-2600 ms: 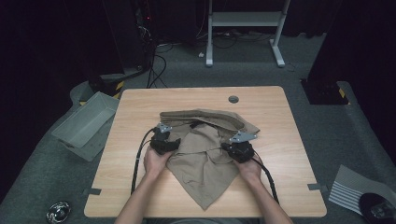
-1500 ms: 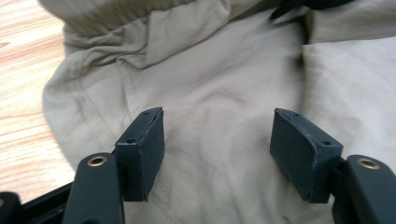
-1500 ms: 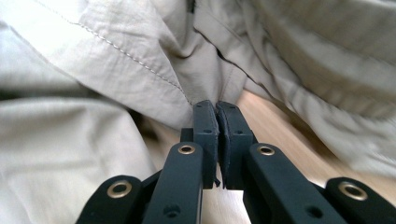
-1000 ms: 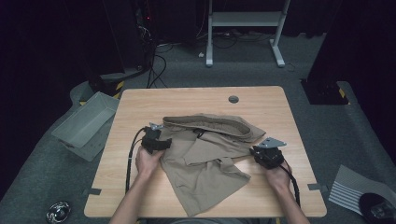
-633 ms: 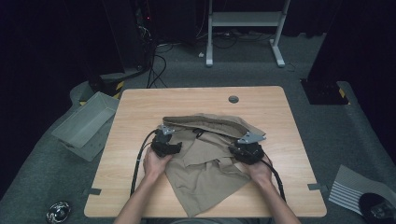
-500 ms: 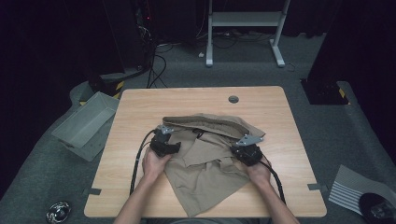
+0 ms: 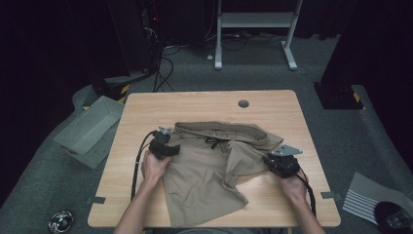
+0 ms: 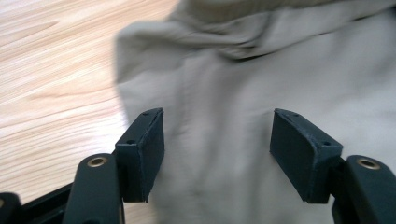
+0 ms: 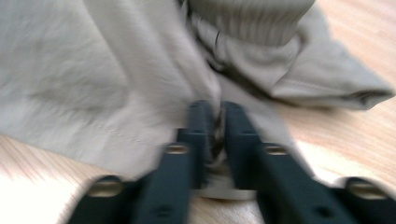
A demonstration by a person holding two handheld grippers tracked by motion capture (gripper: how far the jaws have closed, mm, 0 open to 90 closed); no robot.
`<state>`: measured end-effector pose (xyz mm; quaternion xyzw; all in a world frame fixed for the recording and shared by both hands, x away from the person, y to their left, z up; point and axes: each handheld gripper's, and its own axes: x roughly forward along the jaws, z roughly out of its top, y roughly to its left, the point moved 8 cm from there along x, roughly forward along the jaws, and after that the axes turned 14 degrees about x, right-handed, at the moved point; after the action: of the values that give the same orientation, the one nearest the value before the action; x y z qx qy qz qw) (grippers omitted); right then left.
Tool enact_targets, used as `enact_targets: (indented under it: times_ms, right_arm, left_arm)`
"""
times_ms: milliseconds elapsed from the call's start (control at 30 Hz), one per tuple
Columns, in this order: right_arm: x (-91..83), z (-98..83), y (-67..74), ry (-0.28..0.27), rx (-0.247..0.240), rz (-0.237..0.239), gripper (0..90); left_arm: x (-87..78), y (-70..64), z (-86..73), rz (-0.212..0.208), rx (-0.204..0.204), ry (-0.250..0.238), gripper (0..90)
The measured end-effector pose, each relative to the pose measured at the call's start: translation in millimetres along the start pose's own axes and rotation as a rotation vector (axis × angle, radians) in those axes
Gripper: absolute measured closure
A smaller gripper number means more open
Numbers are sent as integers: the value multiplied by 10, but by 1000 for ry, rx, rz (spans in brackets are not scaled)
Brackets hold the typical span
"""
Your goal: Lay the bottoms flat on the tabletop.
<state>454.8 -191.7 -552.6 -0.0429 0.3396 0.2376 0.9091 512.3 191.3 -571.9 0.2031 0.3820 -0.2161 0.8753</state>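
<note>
Pinching a fold of the shorts (image 9: 140,70), the right gripper (image 9: 215,122); left gripper (image 8: 217,140) jaws spread over cloth.

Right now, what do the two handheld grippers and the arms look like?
Both are black. The left gripper has two chunky rectangular jaw pads on arms with brass-coloured rivets; the right gripper is built the same, with a grey three-cornered plate on top. A black cable trails from each. The forearms are bare, no sleeves.

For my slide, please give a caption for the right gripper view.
Right hand-held gripper pinching a fold of khaki shorts on the wooden table.
</note>
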Motion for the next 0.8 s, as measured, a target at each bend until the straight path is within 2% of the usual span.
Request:
enact_targets:
  times_ms: [33,67,100,133,167,200,233,267,300,333,400,433,500,567,600,633,667,700,733,767,800]
  right_arm:
    - [-30,44,66,-28,-1,18,615]
    - [-48,86,134,-48,-16,33,589]
    - [-48,86,134,-48,-16,33,589]
    - [-23,139,289,-40,-51,68,563]
    - [14,151,358,-23,-78,74,569]
    - [66,156,414,-6,-106,71,590]
    - [66,156,414,-6,-106,71,590]
    - [126,151,450,14,-126,63,621]
    - [189,138,471,38,-123,62,671]
    - [253,122,478,58,-114,75,739]
    - [349,83,468,88,-91,94,877]
    - [390,45,446,104,-98,94,895]
    - [383,6,412,120,-111,82,898]
    - [366,-10,381,124,-122,71,898]
    - [307,-44,280,131,-128,46,898]
    - [307,-44,280,131,-128,46,898]
    - [267,-66,214,132,-117,35,898]
    - [185,-125,62,130,-85,11,897]
    - [144,-152,-7,125,-65,5,895]
    - [144,-152,-7,125,-65,5,895]
    - [72,-191,-90,120,-46,-12,867]
  left_arm:
    - [-61,-117,52,-48,2,-58,349]
    - [-61,-117,52,-48,2,-58,345]
    - [-89,-184,77,-68,9,-78,345]
    - [-107,-318,110,-100,41,-93,338]
    - [-107,-318,110,-100,41,-93,336]
    - [-94,-372,115,-103,64,-86,336]
    - [-66,-413,112,-101,85,-71,336]
    - [-26,-440,104,-95,100,-54,337]
    - [19,-452,90,-87,110,-35,340]
    - [38,-442,100,-88,93,-56,336]
    - [59,-397,113,-67,80,-63,363]
    - [69,-374,115,-57,78,-68,363]
    - [82,-301,106,-37,73,-74,363]
    - [97,-200,83,-16,45,-79,362]
    - [103,-144,67,-10,25,-78,357]
    - [108,-85,52,-6,4,-73,357]
    - [110,-8,35,5,-8,-59,353]
    - [110,37,27,16,-16,-49,352]
    - [109,109,9,16,-33,-26,347]
    - [109,109,9,16,-33,-26,344]
    - [104,110,7,15,-37,-23,344]
